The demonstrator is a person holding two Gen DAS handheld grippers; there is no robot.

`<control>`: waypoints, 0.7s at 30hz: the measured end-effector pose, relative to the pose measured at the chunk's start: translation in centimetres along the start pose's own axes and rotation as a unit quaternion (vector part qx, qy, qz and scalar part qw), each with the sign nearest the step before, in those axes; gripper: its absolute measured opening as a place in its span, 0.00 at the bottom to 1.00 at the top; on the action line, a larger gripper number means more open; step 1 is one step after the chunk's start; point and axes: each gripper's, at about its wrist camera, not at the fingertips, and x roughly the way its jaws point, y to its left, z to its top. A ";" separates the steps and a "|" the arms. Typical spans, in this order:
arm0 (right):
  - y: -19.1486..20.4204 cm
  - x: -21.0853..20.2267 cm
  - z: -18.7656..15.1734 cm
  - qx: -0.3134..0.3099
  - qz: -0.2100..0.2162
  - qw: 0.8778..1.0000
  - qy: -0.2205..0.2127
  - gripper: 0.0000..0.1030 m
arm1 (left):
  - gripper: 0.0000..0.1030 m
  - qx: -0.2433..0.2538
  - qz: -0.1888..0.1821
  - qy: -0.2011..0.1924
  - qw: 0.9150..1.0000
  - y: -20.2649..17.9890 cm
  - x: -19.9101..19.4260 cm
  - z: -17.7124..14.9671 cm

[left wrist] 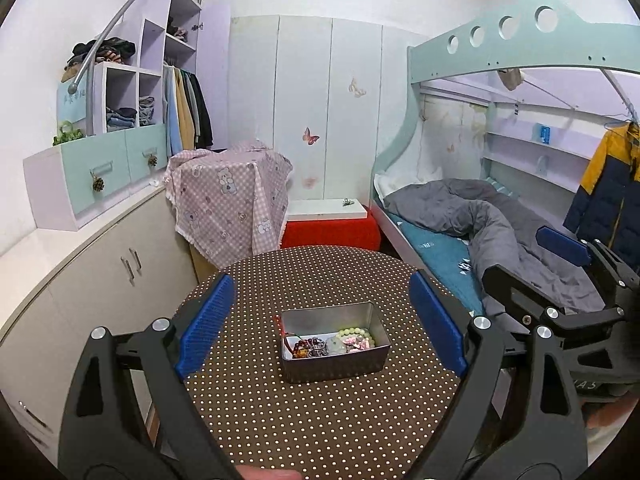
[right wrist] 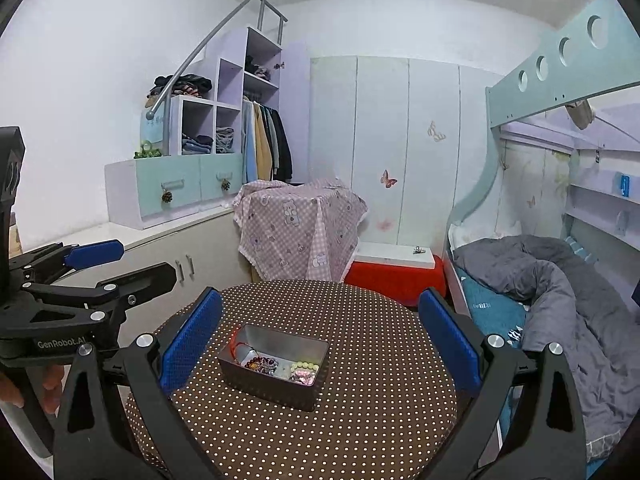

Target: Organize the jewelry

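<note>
An open metal tin (left wrist: pixel 335 364) stands on a round brown polka-dot table (left wrist: pixel 312 420). In it lie beaded bracelets: dark brown beads (left wrist: pixel 306 349), pale green beads (left wrist: pixel 356 334) and pink pieces. My left gripper (left wrist: pixel 320 320) is open and empty, held above the table with the tin between its blue pads. My right gripper (right wrist: pixel 320 344) is open and empty too, above the tin (right wrist: pixel 276 384) in its own view. Each gripper shows at the edge of the other's view: the right one (left wrist: pixel 560 272) and the left one (right wrist: pixel 100 264).
A bed with a grey duvet (left wrist: pixel 500 232) lies right of the table. A red stool with a white board (left wrist: pixel 330 222) and a pink-cloth-covered box (left wrist: pixel 228 200) stand behind it. White cabinets (left wrist: pixel 100 280) run along the left wall.
</note>
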 end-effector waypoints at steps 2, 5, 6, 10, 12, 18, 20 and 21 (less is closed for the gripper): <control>0.0 0.0 0.0 0.000 0.000 1.000 -0.001 0.92 | 0.85 0.000 -0.001 0.000 1.000 0.0 0.0 0.0; 0.1 -0.1 0.0 0.000 -0.001 1.000 0.000 0.92 | 0.85 0.000 -0.001 0.001 1.000 0.0 -0.1 -0.1; 0.2 -0.1 -0.1 0.000 -0.001 1.000 0.000 0.92 | 0.85 0.000 -0.001 0.002 1.000 0.0 -0.1 -0.1; 0.2 -0.1 0.0 0.000 -0.002 1.000 0.001 0.92 | 0.85 0.000 0.000 0.002 1.000 0.0 -0.4 -0.2; 0.3 -0.1 0.0 0.000 -0.002 1.000 0.001 0.92 | 0.85 0.000 0.001 0.003 1.000 0.1 -0.4 -0.3; 0.4 -0.1 -0.1 0.000 -0.002 1.000 0.002 0.92 | 0.85 0.000 0.001 0.004 1.000 0.1 -0.5 -0.2; 0.5 -0.2 -0.1 0.000 -0.002 1.000 0.001 0.92 | 0.85 0.001 0.002 0.003 1.000 0.1 -0.5 -0.2; 0.5 -0.2 -0.1 0.000 -0.003 1.000 0.001 0.92 | 0.85 0.000 0.001 0.004 1.000 0.1 -0.5 -0.2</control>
